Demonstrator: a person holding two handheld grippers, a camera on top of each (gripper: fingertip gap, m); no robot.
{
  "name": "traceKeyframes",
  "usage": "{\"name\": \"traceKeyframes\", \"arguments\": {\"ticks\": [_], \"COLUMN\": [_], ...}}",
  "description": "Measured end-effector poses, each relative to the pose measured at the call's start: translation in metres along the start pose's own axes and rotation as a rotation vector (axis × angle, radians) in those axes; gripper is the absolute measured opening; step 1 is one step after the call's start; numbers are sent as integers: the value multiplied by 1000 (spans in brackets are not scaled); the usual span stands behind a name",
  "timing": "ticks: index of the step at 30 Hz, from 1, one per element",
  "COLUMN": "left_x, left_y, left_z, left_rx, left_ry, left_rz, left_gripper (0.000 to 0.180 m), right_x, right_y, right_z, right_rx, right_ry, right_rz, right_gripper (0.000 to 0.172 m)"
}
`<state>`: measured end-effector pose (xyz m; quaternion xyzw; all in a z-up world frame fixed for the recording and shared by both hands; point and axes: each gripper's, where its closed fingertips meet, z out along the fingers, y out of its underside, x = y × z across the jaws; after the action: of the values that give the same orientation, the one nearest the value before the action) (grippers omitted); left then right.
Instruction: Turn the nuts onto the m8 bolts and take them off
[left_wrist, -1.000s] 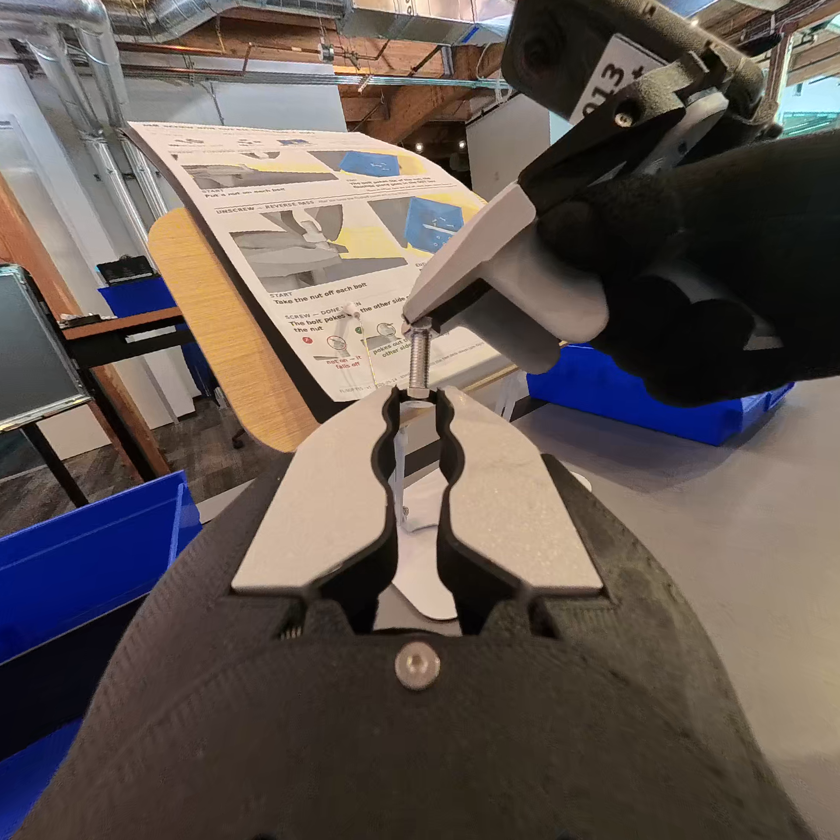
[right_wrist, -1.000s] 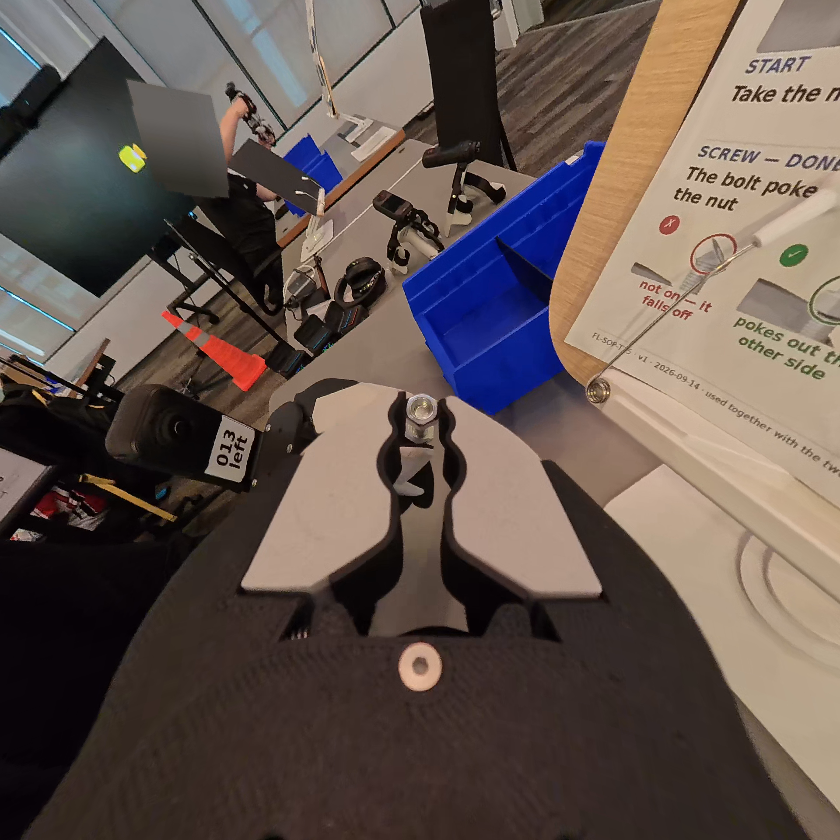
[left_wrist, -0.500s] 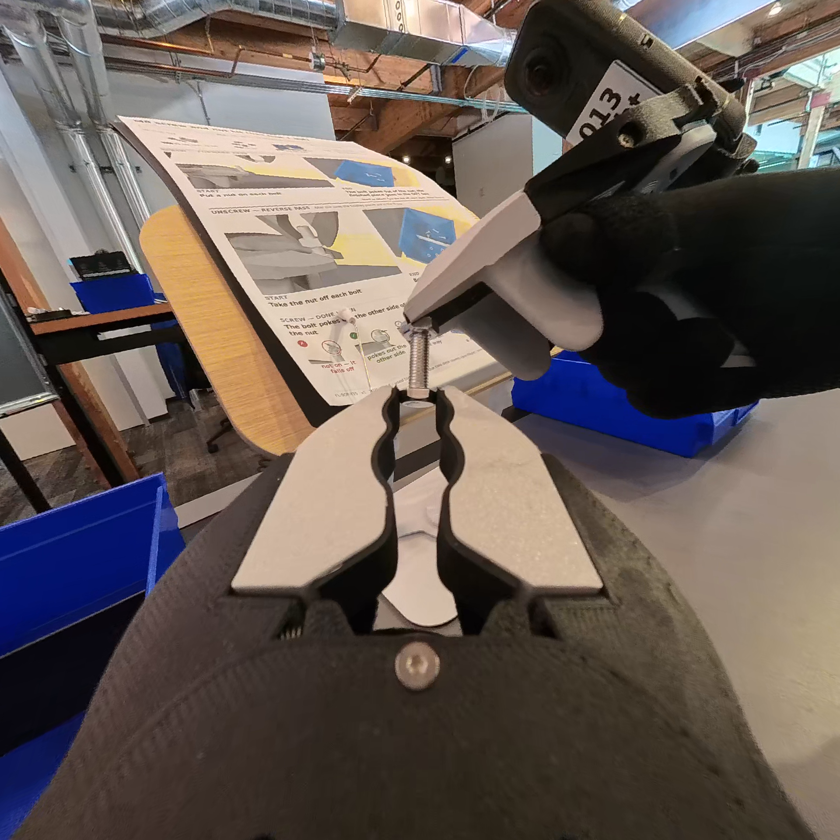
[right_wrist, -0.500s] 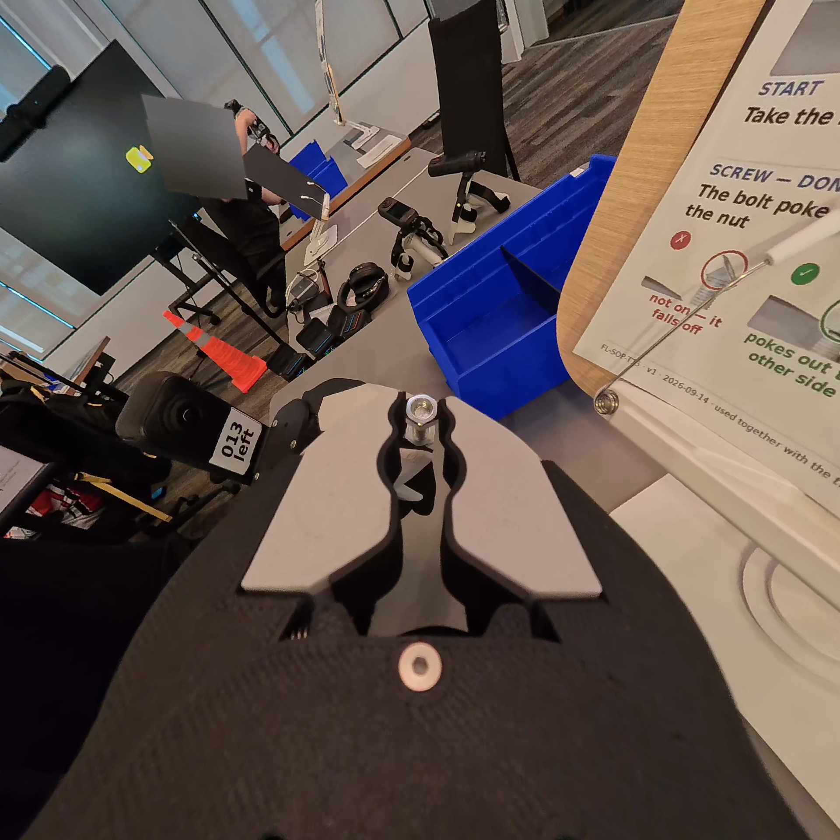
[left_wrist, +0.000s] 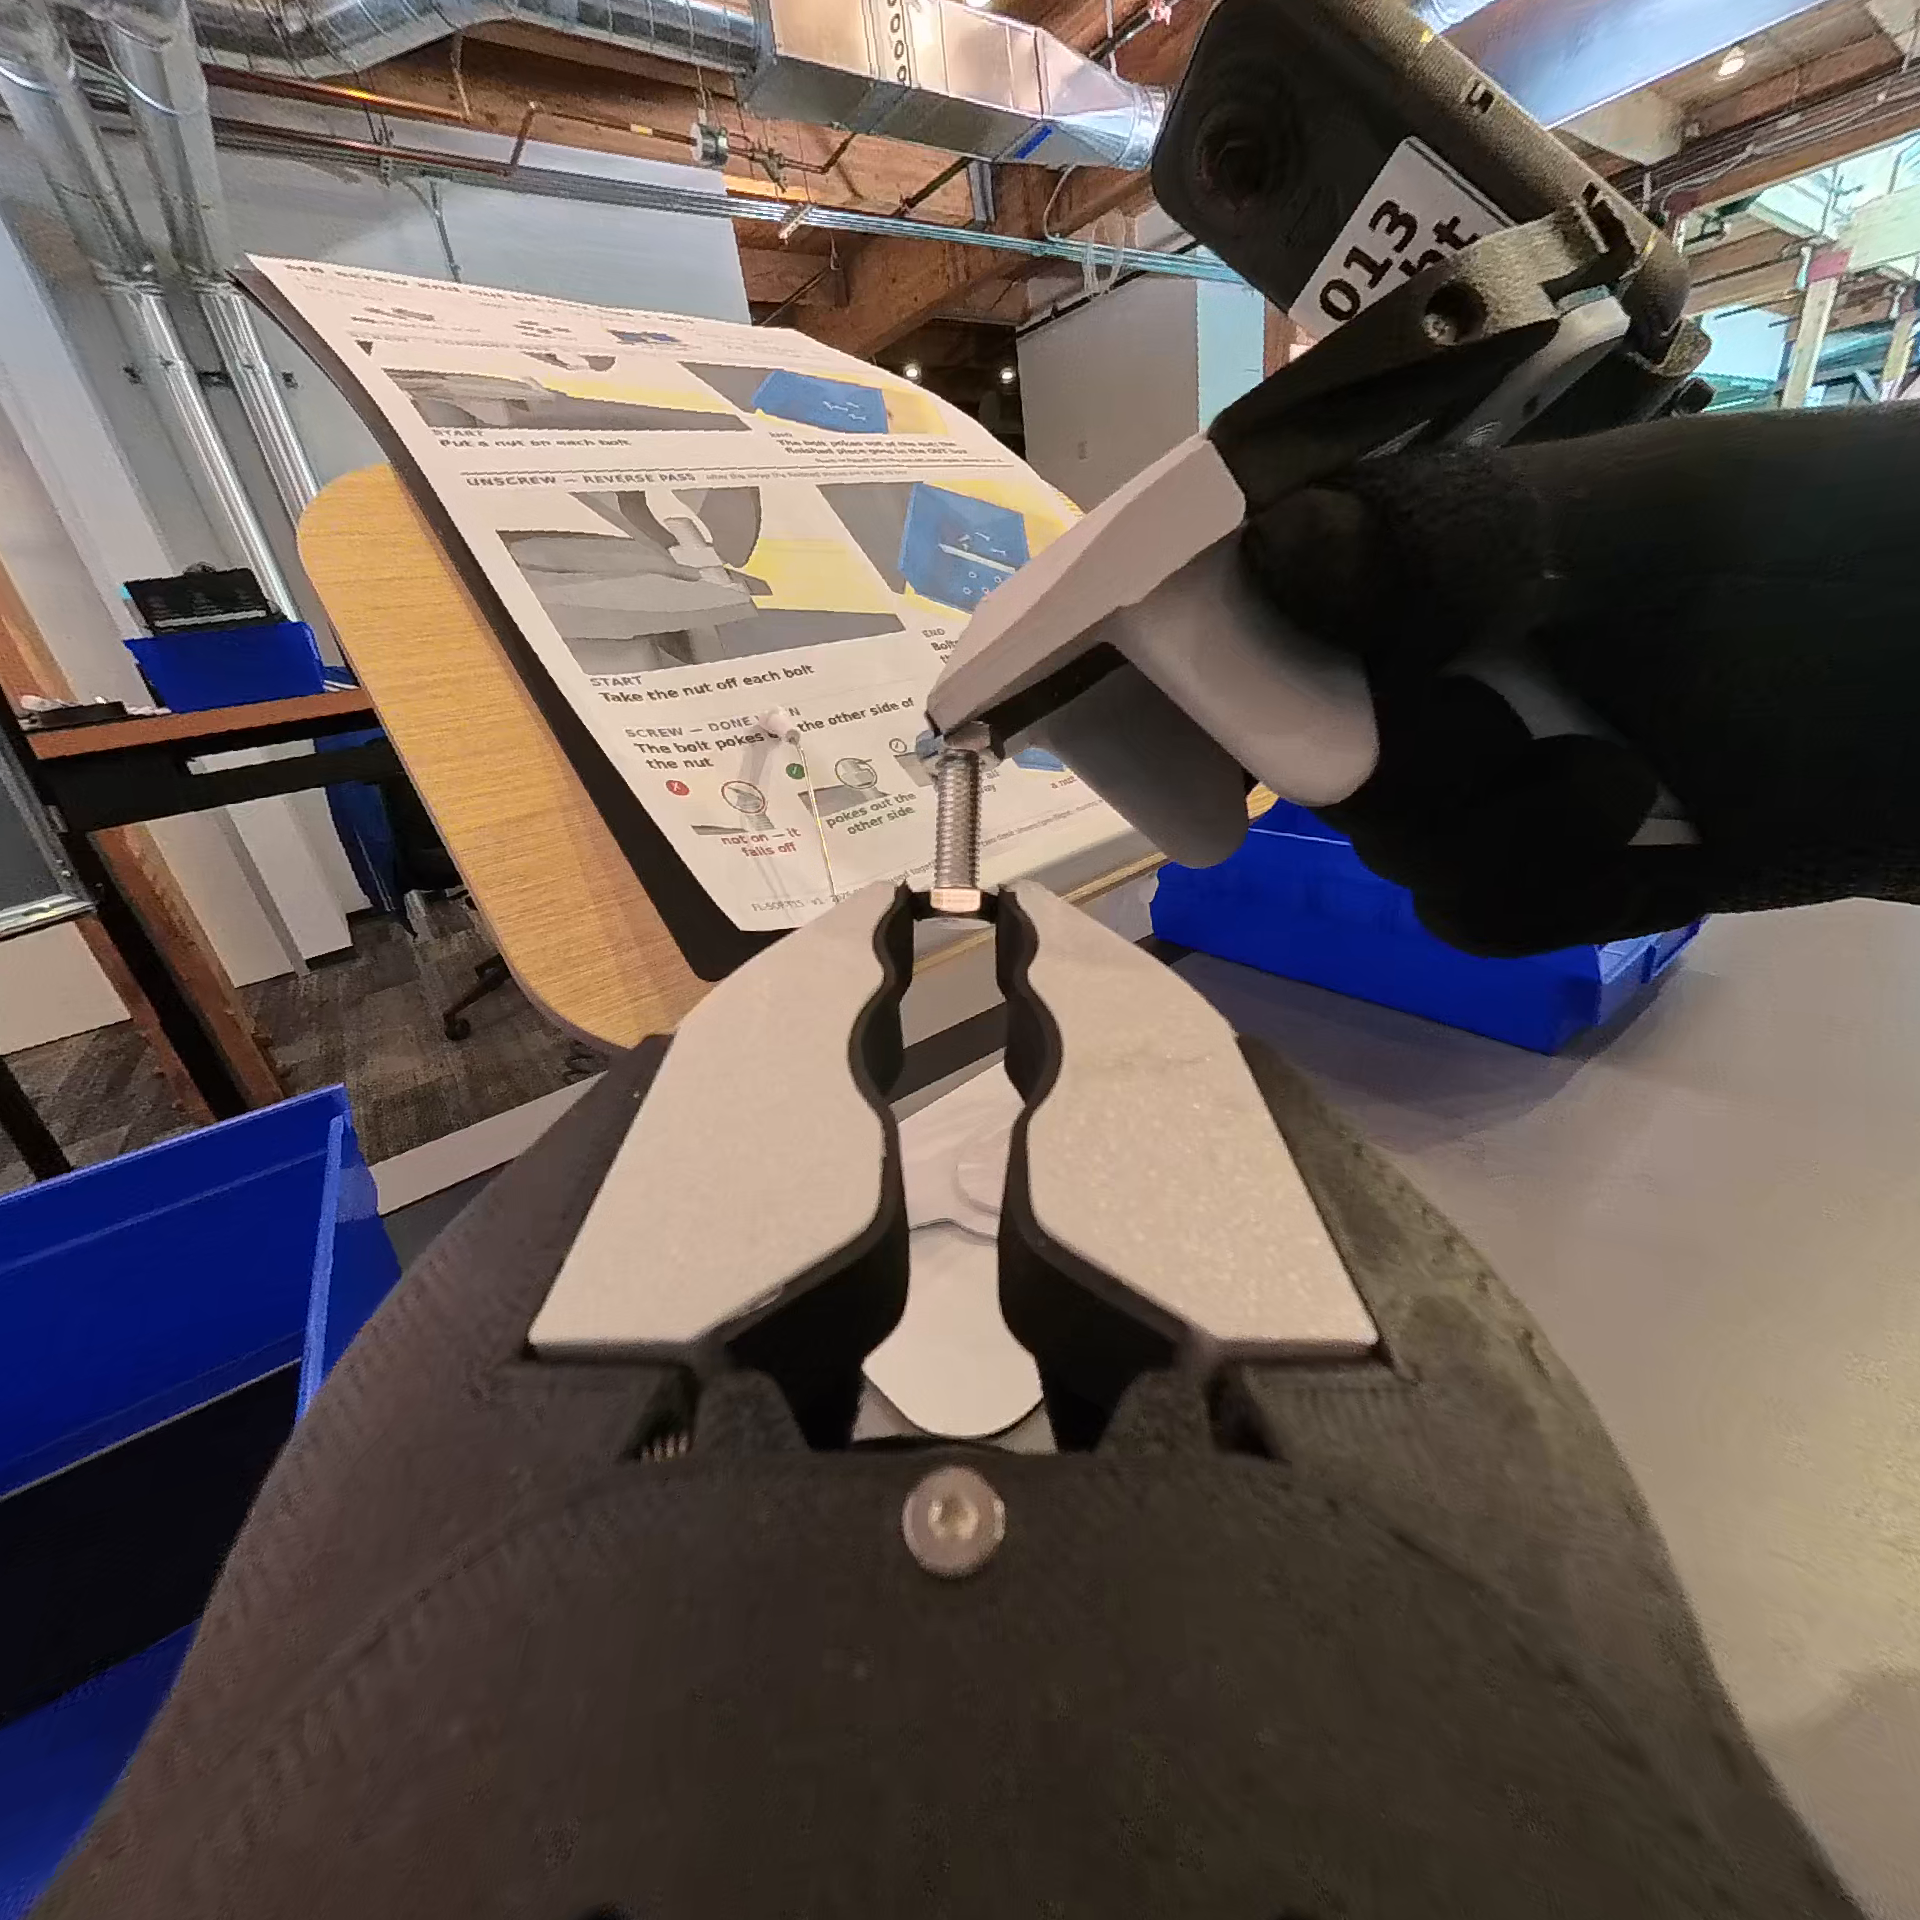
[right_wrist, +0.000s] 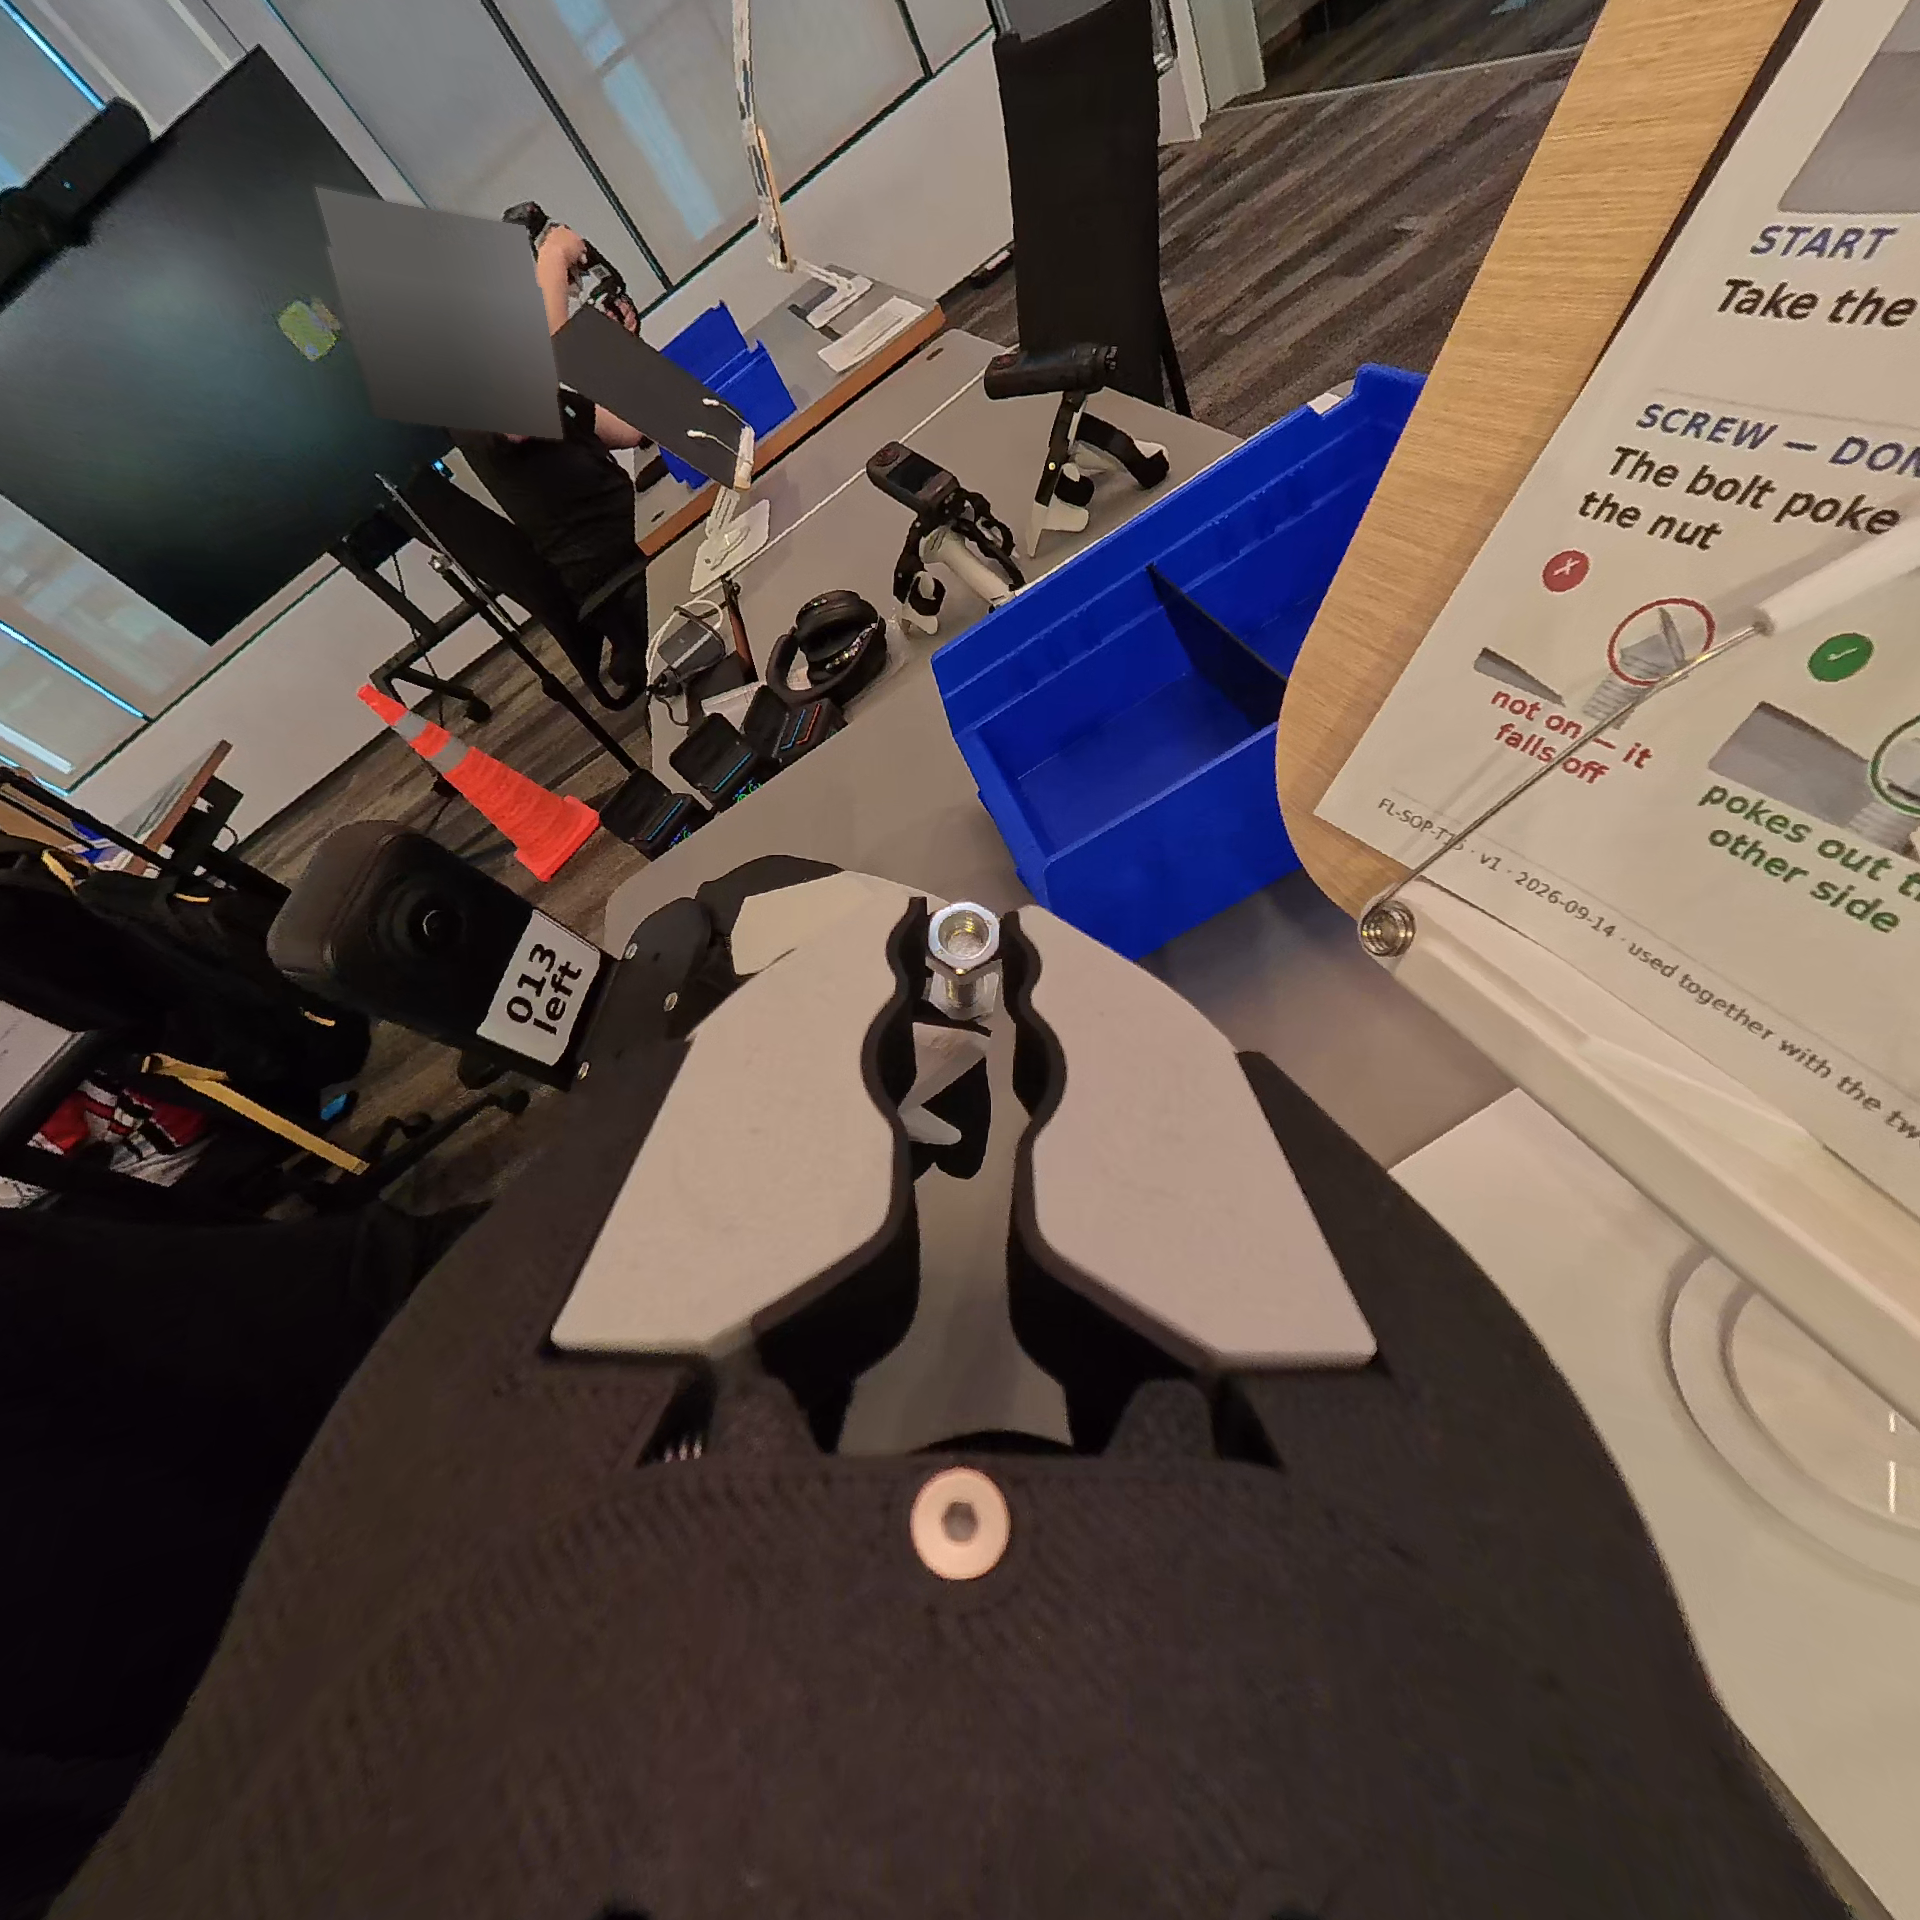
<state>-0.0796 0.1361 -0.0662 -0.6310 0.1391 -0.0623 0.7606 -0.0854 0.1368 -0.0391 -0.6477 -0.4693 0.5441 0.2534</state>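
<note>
In the left wrist view my left gripper (left_wrist: 956, 906) is shut on the hex head of a silver bolt (left_wrist: 956, 821) that stands upright from its tips. My right gripper (left_wrist: 951, 732), held by a black-gloved hand (left_wrist: 1621, 665), comes in from the upper right and pinches the nut at the bolt's top end. In the right wrist view my right gripper (right_wrist: 964, 940) is shut on the silver nut (right_wrist: 964, 932). I see it end-on, with the bolt's tip inside it and the bolt (right_wrist: 961, 992) running down behind.
An instruction sheet (left_wrist: 727, 582) leans on a wooden board (left_wrist: 447, 675) behind the bolt. Blue bins stand at the left (left_wrist: 156, 1299) and right (left_wrist: 1403, 935) on the grey table (left_wrist: 1662, 1247). In the right wrist view there are a blue bin (right_wrist: 1143, 707), a white stand base (right_wrist: 1662, 1351) and a person (right_wrist: 561, 488) far off. Only a small space, under 4 cm, lies between the two pairs of fingers.
Both grippers keep their hold on the bolt and the nut. The background has slid a little in both views as the hands shifted; the bolt stays upright between the two tips.
</note>
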Motion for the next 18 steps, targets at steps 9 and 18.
{"name": "traceKeyframes", "arguments": {"ticks": [9, 18], "left_x": [0, -6], "left_y": [-1, 8], "left_z": [0, 1], "left_rx": [8, -104], "left_ry": [-1, -161], "left_rz": [-14, 282], "left_gripper": [15, 15], "right_x": [-2, 10], "right_y": [-1, 5], "right_z": [0, 2], "right_rx": [7, 61], "right_ry": [0, 43], "right_rz": [-10, 76], "right_gripper": [14, 14]}}
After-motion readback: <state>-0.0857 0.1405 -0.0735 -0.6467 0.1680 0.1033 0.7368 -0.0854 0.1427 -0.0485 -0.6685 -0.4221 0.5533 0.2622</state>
